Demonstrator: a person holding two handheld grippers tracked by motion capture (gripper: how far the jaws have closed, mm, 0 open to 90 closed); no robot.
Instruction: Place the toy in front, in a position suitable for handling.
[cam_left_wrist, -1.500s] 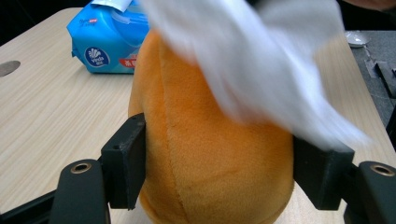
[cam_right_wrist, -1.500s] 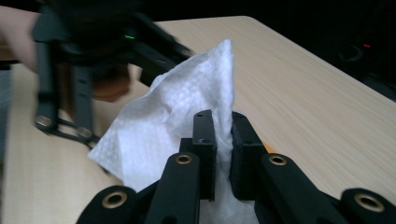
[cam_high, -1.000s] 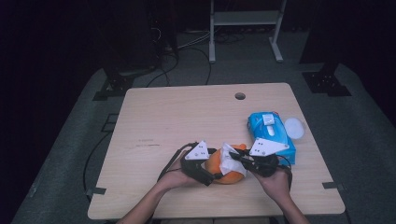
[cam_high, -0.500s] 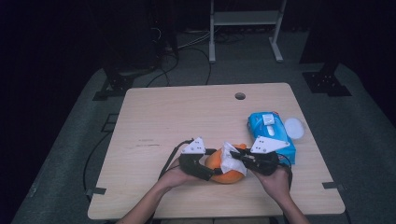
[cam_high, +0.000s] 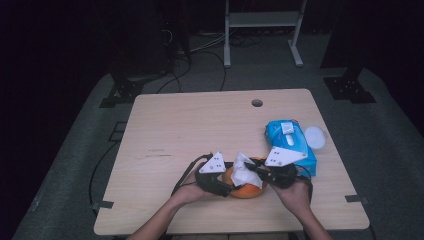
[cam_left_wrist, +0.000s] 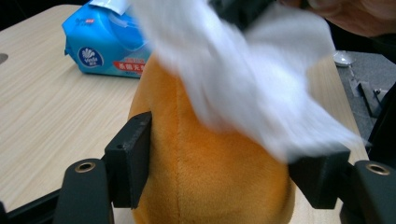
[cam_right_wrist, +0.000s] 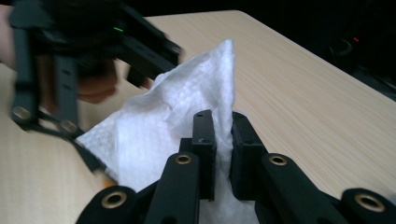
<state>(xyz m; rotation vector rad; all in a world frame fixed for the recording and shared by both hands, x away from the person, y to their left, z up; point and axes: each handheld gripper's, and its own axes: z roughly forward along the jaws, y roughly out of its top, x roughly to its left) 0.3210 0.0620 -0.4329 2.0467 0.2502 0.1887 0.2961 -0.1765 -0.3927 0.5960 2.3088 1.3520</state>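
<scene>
An orange plush toy (cam_high: 248, 190) lies near the table's front edge. In the left gripper view the plush toy (cam_left_wrist: 205, 177) sits between the jaws of my left gripper (cam_left_wrist: 224, 165). The jaws have just been closing, and the pads (cam_left_wrist: 133, 158) now press its sides. My left gripper (cam_high: 224, 187) holds it from the left. My right gripper (cam_right_wrist: 223, 140) is shut on a white tissue (cam_right_wrist: 149, 135). The tissue (cam_high: 243, 170) drapes over the top of the toy, with my right gripper (cam_high: 256, 171) coming in from the right.
A blue pack of wipes (cam_high: 290, 144) lies just behind the right hand, with a white round lid (cam_high: 315, 136) beside it. The wooden table (cam_high: 190, 125) has a small hole (cam_high: 257, 103) near its far edge. Cables trail from the grippers at the front.
The left gripper's jaws have narrowed onto the orange toy. Both hands stay where they were, and the tissue has shifted slightly on top of the toy.
</scene>
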